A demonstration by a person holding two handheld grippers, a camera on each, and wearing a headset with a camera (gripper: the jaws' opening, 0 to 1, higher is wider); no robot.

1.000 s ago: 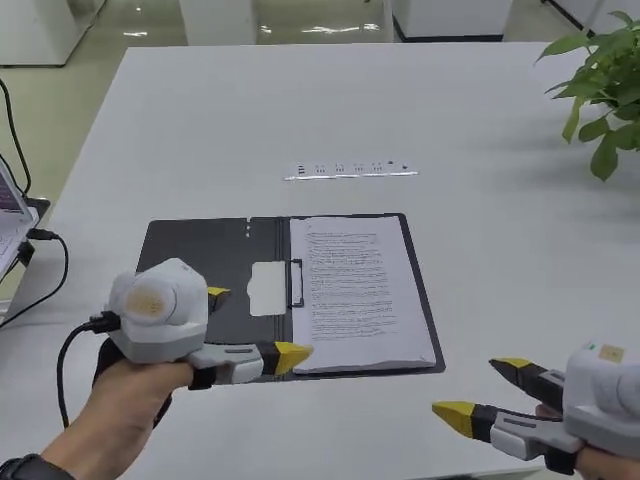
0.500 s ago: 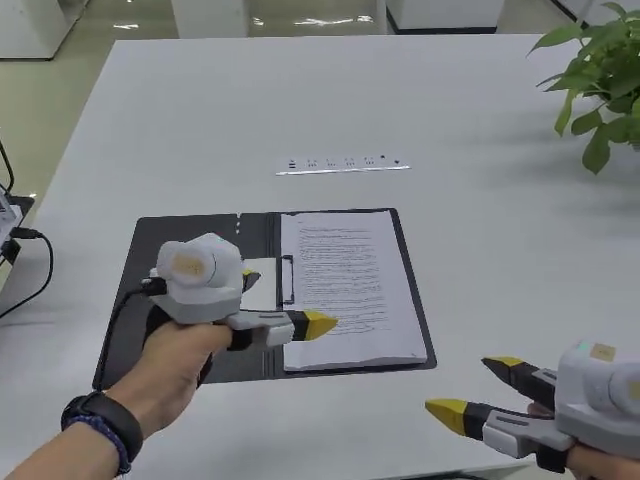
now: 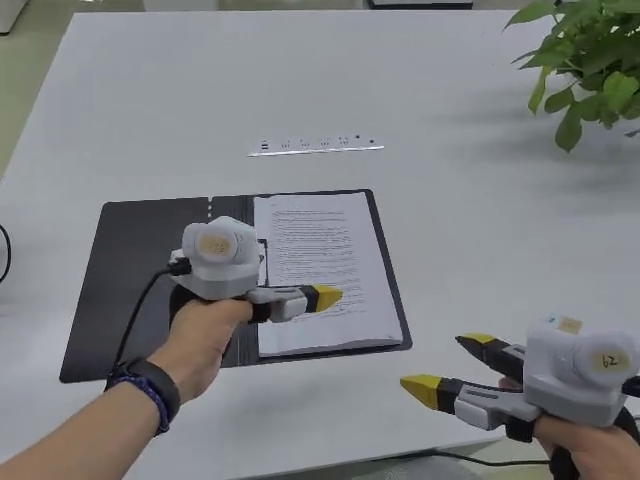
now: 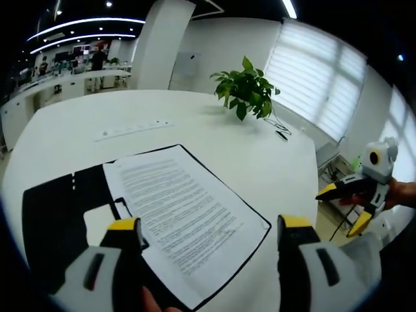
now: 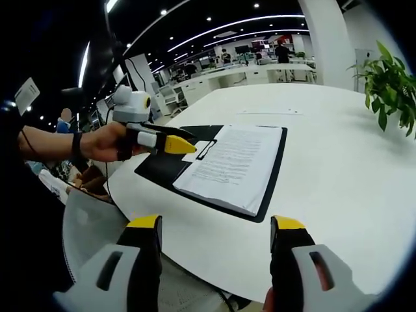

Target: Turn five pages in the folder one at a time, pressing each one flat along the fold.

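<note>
The right gripper hangs at the near edge of the counter, toward the right corner, jaws spread and holding nothing. It is well apart from the pages. Any reach from there crosses open counter, and a fast or low approach could shove the folder rather than catch a sheet.

The left gripper hovers over the near part of the folder, just by the fold, its jaws also spread wide and empty, as its own view shows. Its cable trails over the black left cover; if it drags there it could tug the folder askew or lie under a turned page.

The folder lies open and flat, left of the middle and close to the near edge. The pages are stacked on its right half and none is lifted yet. The stack looks thin and smooth, so the likeliest slip is pinching two sheets at once — or none. A clip sits by the fold, and a page pulled hard against it may crease or tear. Nothing pins the folder, so pressing along the fold could slide it on the glossy counter.

Farther off, the socket strip and the plant at the far right corner stand clear of the work.
</note>
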